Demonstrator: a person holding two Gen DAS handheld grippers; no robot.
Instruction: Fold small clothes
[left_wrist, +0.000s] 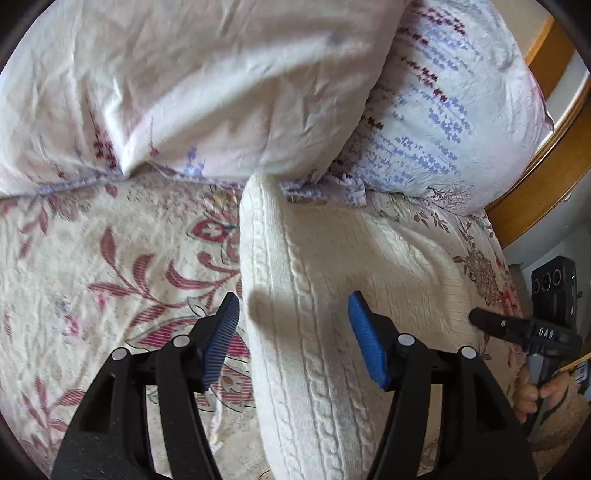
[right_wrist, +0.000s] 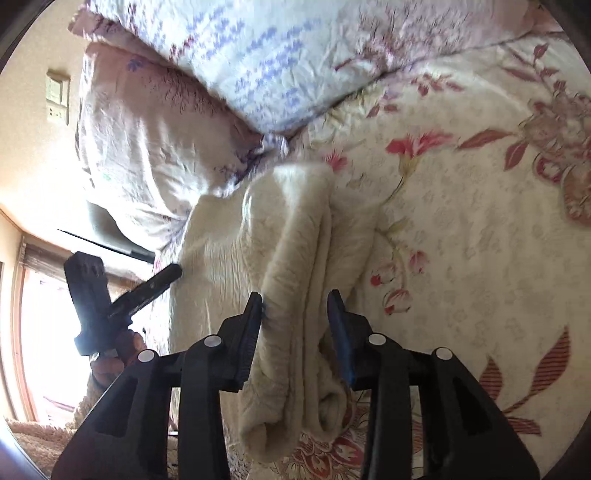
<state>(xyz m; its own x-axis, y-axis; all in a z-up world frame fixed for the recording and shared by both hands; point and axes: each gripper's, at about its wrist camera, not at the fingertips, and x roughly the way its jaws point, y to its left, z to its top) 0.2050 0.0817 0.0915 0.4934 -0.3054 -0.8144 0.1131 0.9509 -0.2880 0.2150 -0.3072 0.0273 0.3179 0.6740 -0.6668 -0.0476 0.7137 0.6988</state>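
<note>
Under the pillows (left_wrist: 207, 92), the cream knit's (left_wrist: 314, 295) far end hides

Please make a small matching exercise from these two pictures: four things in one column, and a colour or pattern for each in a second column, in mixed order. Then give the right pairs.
Things:
1. knitted garment
2. bedspread
3. pads of the left gripper
4. bed frame

Colour or pattern:
A. blue, ribbed
B. cream, with cable stitch
C. orange-brown wood
D. pale, with red leaves and flowers

Right pairs: 1-B, 2-D, 3-A, 4-C
</note>
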